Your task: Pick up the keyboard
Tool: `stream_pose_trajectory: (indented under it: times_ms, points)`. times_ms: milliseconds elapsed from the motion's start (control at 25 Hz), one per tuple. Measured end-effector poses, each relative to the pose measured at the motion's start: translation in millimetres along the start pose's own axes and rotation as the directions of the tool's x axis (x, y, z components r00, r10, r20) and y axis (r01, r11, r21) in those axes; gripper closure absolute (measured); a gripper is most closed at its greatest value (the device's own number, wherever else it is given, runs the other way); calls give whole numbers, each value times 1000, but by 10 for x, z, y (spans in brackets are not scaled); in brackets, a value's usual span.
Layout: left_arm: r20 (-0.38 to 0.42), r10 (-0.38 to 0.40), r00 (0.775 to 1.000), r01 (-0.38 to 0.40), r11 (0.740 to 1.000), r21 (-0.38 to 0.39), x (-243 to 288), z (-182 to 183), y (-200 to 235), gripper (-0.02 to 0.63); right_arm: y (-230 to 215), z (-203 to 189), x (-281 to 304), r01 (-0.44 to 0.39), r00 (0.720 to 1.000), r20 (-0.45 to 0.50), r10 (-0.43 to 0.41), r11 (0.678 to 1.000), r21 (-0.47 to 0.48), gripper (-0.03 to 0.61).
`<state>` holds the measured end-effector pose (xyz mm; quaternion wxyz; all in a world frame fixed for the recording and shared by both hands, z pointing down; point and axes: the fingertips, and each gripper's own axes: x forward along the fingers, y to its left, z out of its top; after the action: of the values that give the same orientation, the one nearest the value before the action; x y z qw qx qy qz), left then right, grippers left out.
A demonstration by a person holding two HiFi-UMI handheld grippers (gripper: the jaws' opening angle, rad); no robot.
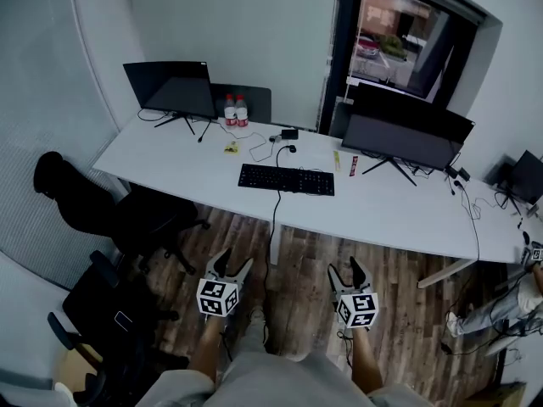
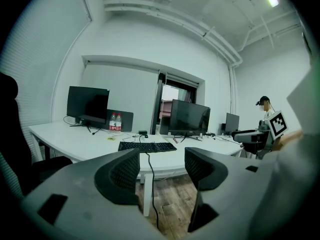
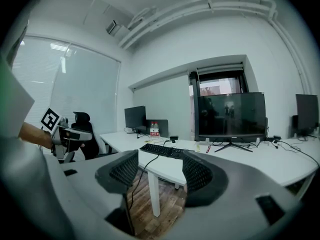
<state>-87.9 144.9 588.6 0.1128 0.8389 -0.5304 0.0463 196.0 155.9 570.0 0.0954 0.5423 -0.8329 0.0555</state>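
Observation:
A black keyboard [image 1: 286, 179] lies flat near the front edge of a long white desk [image 1: 399, 210], its cable hanging off the desk edge to the floor. It also shows in the left gripper view, keyboard [image 2: 147, 146], and in the right gripper view, keyboard [image 3: 163, 150]. My left gripper [image 1: 232, 267] and right gripper [image 1: 347, 271] hover over the wooden floor, well short of the desk. Both are open with nothing between the jaws. In their own views, the left gripper [image 2: 161, 170] and right gripper [image 3: 159, 172] point toward the desk.
Two black monitors [image 1: 171, 88] [image 1: 405, 133] stand on the desk, with two water bottles [image 1: 235, 111] and cables between them. Black office chairs [image 1: 127, 219] stand at the left. A person [image 2: 265, 115] is at the right beside more desks.

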Motion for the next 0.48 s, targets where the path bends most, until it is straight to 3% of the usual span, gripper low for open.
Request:
stream_pose_trajectory:
  times_ms: [480]
  points:
    - [-2,-44,999,44,999,-10,831,346,781,342,-157,322,978,70,997,-15,-70,998,-8,318]
